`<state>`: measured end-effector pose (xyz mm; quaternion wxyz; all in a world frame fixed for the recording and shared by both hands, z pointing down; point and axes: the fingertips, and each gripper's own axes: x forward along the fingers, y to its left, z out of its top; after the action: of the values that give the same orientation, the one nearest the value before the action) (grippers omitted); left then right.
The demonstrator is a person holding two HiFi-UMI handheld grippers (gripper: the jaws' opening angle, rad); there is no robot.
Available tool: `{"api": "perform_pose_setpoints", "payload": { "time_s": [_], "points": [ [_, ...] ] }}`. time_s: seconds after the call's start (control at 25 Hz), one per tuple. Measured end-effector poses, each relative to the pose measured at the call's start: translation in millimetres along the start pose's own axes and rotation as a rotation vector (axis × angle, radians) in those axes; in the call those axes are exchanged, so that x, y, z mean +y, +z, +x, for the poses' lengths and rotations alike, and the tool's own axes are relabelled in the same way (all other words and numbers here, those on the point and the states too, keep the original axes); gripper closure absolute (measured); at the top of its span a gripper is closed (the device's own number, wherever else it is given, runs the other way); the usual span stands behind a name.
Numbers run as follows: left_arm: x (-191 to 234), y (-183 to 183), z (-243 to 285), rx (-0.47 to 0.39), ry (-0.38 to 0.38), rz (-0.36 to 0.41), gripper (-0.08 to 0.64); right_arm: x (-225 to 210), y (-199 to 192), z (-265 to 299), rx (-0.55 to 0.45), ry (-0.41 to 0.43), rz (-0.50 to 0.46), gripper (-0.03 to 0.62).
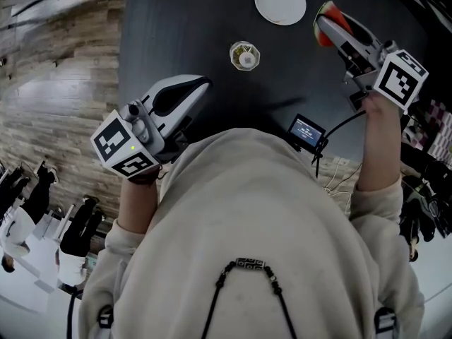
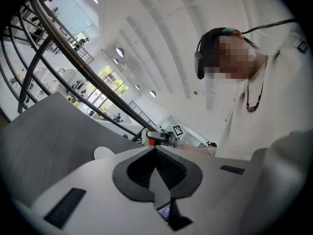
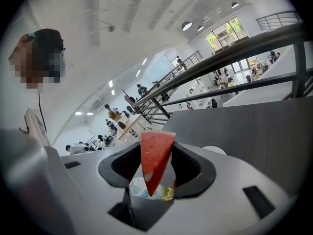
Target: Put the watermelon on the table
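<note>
A red watermelon slice (image 3: pixel 155 159) with a green rind (image 1: pixel 325 21) sits clamped between the jaws of my right gripper (image 1: pixel 326 24), held above the right side of the dark table (image 1: pixel 183 27). From the right gripper view the wedge points down between the black pads. My left gripper (image 1: pixel 201 85) is over the table's near left part, jaws shut together with nothing in them (image 2: pixel 155 148). From the left gripper view the slice (image 2: pixel 155 136) and the right gripper show far off.
A white plate (image 1: pixel 280 1) lies on the table at the back, just left of the slice. A small wrapped item (image 1: pixel 244 55) sits mid-table. A small screen device (image 1: pixel 306 132) hangs near my chest. Wood floor (image 1: pixel 63 83) lies to the left.
</note>
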<state>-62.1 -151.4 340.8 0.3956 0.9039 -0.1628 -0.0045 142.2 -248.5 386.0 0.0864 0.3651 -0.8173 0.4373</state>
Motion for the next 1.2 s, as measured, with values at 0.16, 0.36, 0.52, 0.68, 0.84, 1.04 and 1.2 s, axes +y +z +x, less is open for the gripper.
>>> {"api": "perform_pose_setpoints", "payload": {
  "time_s": [0.16,0.36,0.52,0.68,0.84,1.04,1.2],
  "points": [
    [5,-2,-5,-0.013,0.017,-0.019,0.554,-9,-1,17,0.035,-0.002,-0.008,0.387],
    [14,-5,-12,-0.02,0.035,-0.033,0.554,-24,-9,38,0.08,-0.013,-0.018,0.387],
    [17,-8,-18,-0.03,0.052,-0.049,0.554,-33,-16,50,0.117,-0.026,-0.015,0.387],
    [18,-8,-22,-0.034,0.059,-0.057,0.554,-42,-20,59,0.139,-0.036,-0.009,0.387],
    [21,-10,-23,-0.033,0.064,-0.063,0.554,-53,-27,67,0.161,-0.052,-0.007,0.387],
    [22,-10,-24,-0.032,0.067,-0.065,0.554,-68,-34,74,0.178,-0.073,-0.005,0.387],
    [23,-13,-23,-0.029,0.069,-0.07,0.554,-81,-42,81,0.21,-0.097,-0.024,0.387]
  ]
}}
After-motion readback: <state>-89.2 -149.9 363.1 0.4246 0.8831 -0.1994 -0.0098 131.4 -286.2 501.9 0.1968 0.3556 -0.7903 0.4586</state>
